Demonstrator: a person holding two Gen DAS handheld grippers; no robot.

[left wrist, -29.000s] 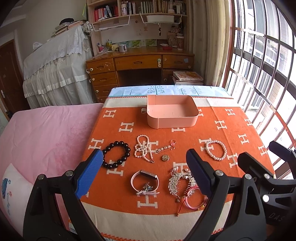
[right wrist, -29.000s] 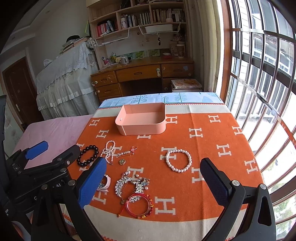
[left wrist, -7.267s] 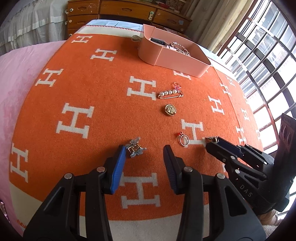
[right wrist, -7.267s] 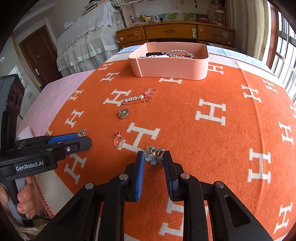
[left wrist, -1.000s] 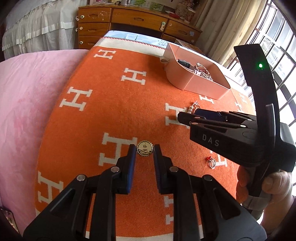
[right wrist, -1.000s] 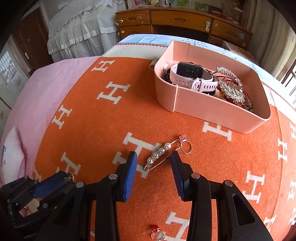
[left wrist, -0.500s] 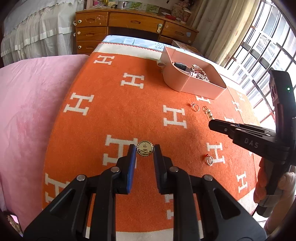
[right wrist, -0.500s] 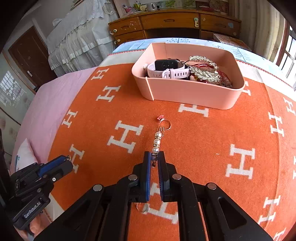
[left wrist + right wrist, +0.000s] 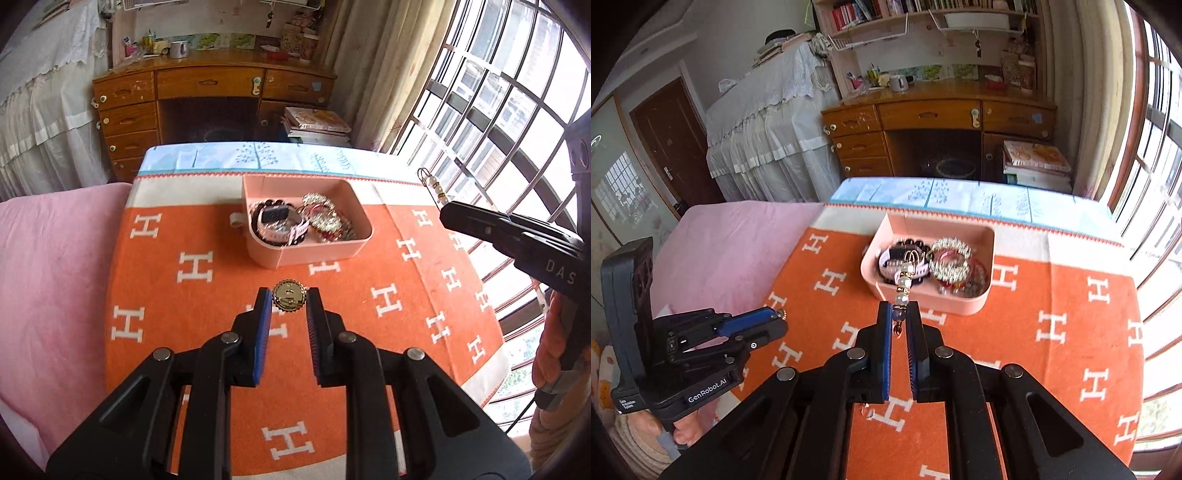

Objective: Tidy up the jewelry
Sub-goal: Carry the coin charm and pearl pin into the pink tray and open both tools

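Left gripper (image 9: 289,301) aloft, fingers clamping gold brooch (image 9: 289,296); right gripper (image 9: 901,314) raised, fingers pinching pearl pin (image 9: 904,280)

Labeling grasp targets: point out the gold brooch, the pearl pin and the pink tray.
gold brooch (image 9: 289,295), left wrist view, centre of its round face.
pearl pin (image 9: 905,279), right wrist view, a middle pearl.
pink tray (image 9: 321,252), left wrist view, near wall.
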